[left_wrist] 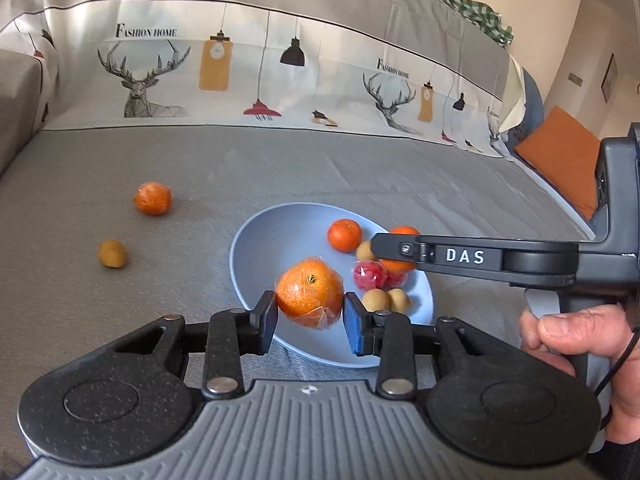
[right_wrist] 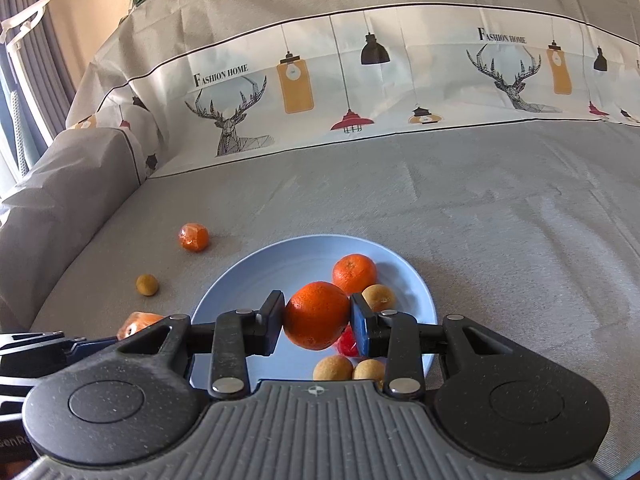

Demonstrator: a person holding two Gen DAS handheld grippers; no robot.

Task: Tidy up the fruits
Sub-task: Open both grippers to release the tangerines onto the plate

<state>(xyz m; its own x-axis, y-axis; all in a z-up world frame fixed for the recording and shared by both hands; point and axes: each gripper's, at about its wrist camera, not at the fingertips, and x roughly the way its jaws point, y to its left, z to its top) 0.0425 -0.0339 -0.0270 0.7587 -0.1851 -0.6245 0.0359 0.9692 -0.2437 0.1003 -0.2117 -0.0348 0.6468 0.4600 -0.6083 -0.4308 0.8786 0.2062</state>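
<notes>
above the blue plate [left_wrist: 256,240], we hold a wrapped orange [left_wrist: 310,294] clamped in the left gripper [left_wrist: 310,312] and a bare orange [right_wrist: 318,316] pinched in the right gripper [right_wrist: 318,322], both poised to join the fruit there.

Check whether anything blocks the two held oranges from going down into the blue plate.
Nothing visible blocks either. The left gripper holds the wrapped orange over the blue plate's near rim, bare plate beside it. The right gripper holds its orange above the plate, with a red fruit just underneath.
</notes>
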